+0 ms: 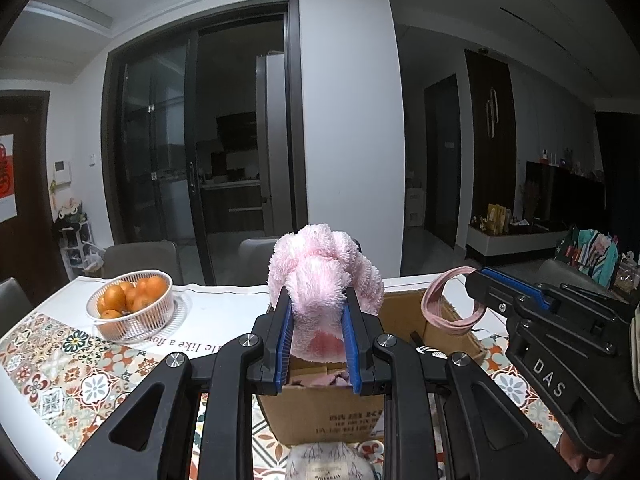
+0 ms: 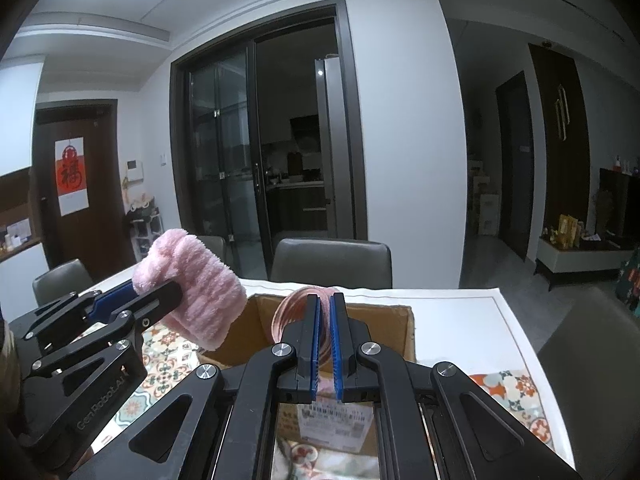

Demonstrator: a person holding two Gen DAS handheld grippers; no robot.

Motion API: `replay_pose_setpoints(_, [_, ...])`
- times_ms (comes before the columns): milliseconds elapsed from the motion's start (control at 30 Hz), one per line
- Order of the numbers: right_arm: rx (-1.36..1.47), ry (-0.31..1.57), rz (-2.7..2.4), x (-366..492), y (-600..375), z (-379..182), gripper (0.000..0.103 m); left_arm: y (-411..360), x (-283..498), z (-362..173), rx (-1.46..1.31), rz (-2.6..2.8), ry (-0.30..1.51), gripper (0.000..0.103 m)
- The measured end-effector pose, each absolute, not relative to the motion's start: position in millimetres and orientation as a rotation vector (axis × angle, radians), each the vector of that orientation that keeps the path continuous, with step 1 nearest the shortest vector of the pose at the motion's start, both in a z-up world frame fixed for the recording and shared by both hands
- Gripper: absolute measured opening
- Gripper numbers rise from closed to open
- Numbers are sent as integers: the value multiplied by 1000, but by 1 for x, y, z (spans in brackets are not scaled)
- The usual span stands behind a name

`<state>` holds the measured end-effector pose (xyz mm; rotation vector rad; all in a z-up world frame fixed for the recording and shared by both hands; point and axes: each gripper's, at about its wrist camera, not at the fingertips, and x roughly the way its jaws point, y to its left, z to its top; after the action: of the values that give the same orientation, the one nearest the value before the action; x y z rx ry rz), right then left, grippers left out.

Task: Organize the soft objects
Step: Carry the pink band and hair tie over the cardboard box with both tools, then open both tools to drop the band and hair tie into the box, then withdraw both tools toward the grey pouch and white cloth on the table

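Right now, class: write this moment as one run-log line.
left gripper: shut on fluffy pink cloth | right gripper: shut on pink band | both above open cardboard box

fruit basket (image 1: 130, 304) on table (image 1: 224, 312), left of open box (image 1: 400, 312); perhaps cloth inside

Fluffy pink terry cloth (image 1: 320, 280) (matt), rough brown cardboard box (image 1: 320, 420)
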<state>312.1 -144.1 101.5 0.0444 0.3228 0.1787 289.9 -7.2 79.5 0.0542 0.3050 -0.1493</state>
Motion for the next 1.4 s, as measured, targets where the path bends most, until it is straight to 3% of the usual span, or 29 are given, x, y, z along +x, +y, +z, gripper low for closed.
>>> replay_pose_setpoints(533, [58, 477, 182, 384, -146, 55, 7, -21, 363, 27, 86, -184, 479, 24])
replay_pose_setpoints(667, [66, 515, 175, 396, -149, 43, 7, -23, 373, 16, 97, -179, 525, 32])
replay_pose_setpoints(733, [72, 531, 169, 400, -150, 39, 7, -24, 375, 14, 100, -174, 543, 42])
replay_pose_setpoints(800, [89, 554, 177, 403, -152, 35, 10, -24, 377, 13, 107, -167, 551, 48])
replay_pose_setpoints(867, [106, 564, 178, 405, -155, 33, 33, -23, 375, 14, 110, -159, 547, 50])
replay_pose_setpoints(900, [110, 561, 169, 404, -156, 32, 37, -24, 374, 15, 111, -156, 544, 52])
replay_pose_setpoints(1000, [104, 548, 154, 400, -156, 36, 38, -21, 367, 21, 102, -150, 528, 58])
replay_pose_setpoints(1133, [95, 508, 126, 386, -157, 45, 53, -15, 354, 29, 83, -148, 504, 59])
replay_pose_setpoints(1400, [74, 436, 89, 351, -157, 68, 61, -6, 319, 47, 62, -127, 446, 62])
